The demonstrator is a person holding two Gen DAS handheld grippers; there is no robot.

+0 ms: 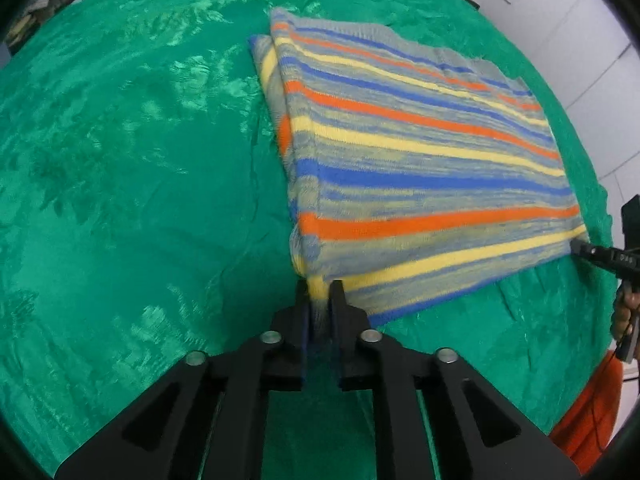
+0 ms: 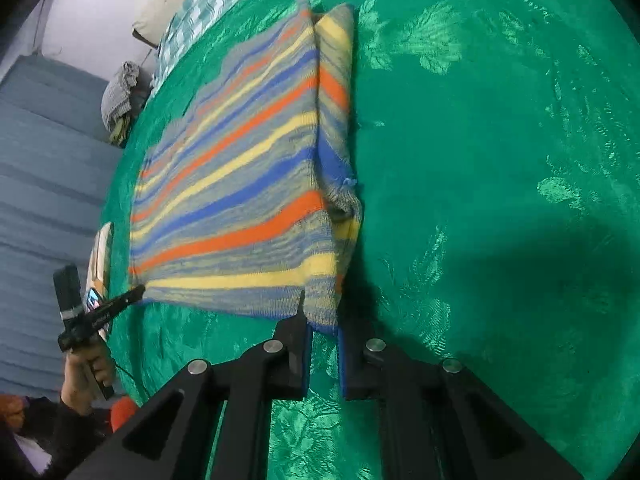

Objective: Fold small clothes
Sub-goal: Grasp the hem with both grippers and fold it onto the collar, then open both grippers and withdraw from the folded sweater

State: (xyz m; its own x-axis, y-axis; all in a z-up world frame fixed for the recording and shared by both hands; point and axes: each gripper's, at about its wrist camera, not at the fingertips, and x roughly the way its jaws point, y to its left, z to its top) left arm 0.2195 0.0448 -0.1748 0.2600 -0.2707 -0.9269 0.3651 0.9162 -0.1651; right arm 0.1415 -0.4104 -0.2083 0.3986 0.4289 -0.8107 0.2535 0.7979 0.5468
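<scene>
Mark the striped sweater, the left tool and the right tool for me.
striped sweater (image 1: 420, 168): left wrist view, middle of the top layer.
left tool (image 1: 319, 300): left wrist view, between its tips, on the pinched corner.
right tool (image 2: 322, 320): right wrist view, between its tips at the hem.

Bright even light; sheen patches on shiny green patterned bedspread. Soft dark shadow lower right, right view. Strong fisheye bending, black vignette corners, slight blur.
</scene>
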